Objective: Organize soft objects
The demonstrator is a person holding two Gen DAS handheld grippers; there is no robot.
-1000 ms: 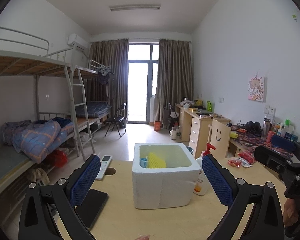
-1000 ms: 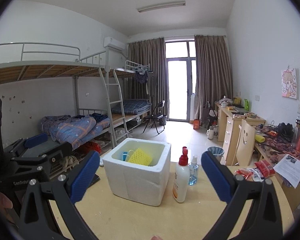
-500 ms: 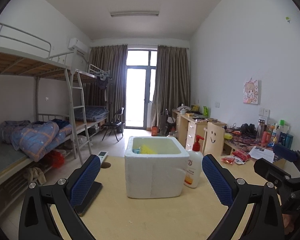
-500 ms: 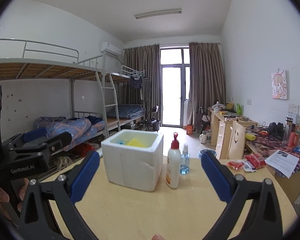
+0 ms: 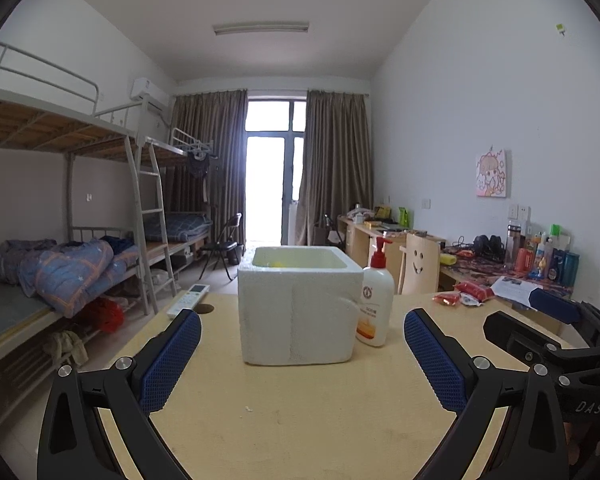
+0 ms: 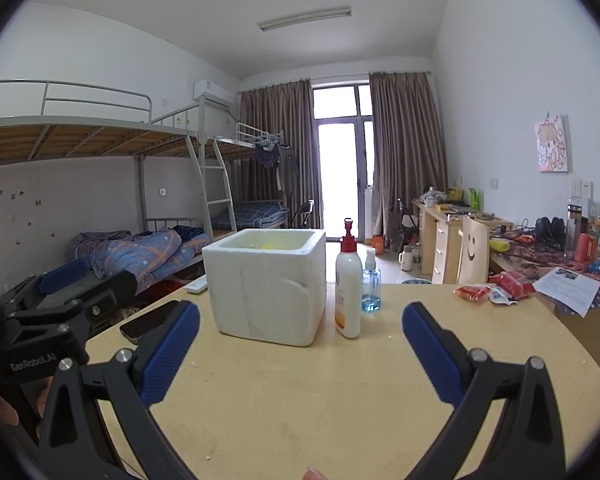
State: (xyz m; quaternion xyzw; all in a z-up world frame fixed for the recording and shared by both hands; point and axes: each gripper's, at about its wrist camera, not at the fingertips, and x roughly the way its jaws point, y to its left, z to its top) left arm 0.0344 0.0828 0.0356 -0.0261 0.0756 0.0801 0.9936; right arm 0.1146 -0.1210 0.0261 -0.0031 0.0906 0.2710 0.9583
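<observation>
I count one white foam box (image 6: pixel 266 286), one red-capped lotion bottle (image 6: pixel 348 290), one small blue spray bottle (image 6: pixel 371 282), one remote control (image 5: pixel 188 299), one dark phone (image 6: pixel 148 322), two grippers, left gripper (image 5: pixel 302 354), right gripper (image 6: pixel 300 350), three red snack packets (image 6: pixel 496 286) far right.

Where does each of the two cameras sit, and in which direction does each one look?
Left wrist: sits on the left gripper, low over the table, facing the foam box and the balcony door; its own two open blue fingers show, and the right gripper at the right edge.
Right wrist: sits on the right gripper, facing the same way from further right; its own open fingers show, and the left gripper at the left edge.
Shared: foam box, lotion bottle, table, bunk beds.
</observation>
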